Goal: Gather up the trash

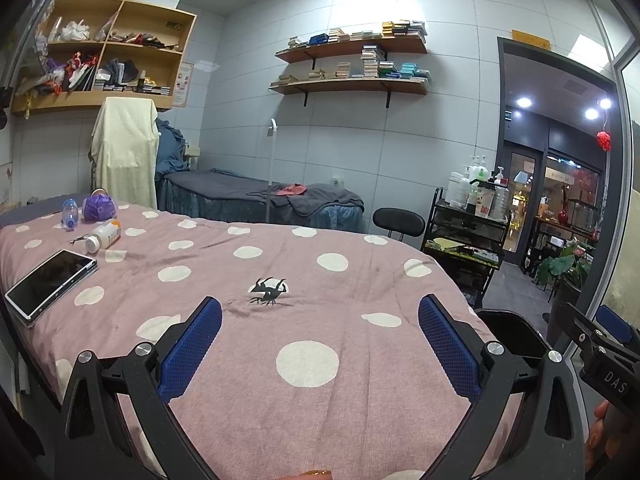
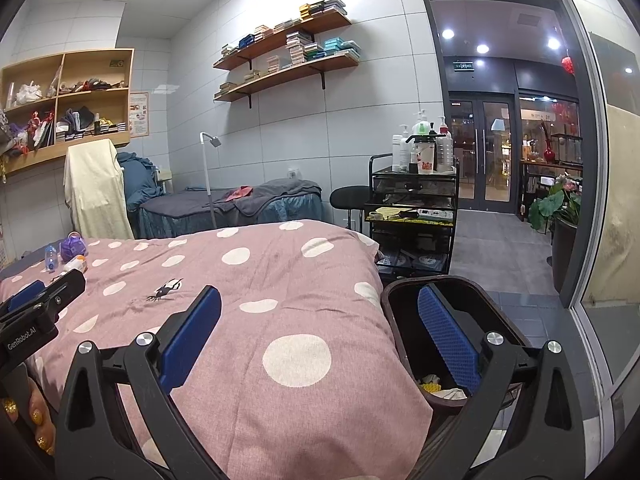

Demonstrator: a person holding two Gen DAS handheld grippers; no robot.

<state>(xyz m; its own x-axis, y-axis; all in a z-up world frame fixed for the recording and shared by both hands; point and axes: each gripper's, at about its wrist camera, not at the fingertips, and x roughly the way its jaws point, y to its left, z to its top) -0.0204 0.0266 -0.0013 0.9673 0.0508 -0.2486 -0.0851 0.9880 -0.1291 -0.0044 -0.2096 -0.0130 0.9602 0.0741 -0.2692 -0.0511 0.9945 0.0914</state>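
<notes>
A black tangled scrap lies on the pink dotted bedspread, just ahead of my open, empty left gripper. It also shows in the right wrist view. Far left on the bed lie a white pill bottle, a small clear bottle and a crumpled purple bag. My right gripper is open and empty, its right finger over a dark trash bin beside the bed, with paper scraps inside.
A tablet lies at the bed's left edge. A black cart with bottles and a black stool stand past the bed's far corner. A second bed is behind. A doorway opens on the right.
</notes>
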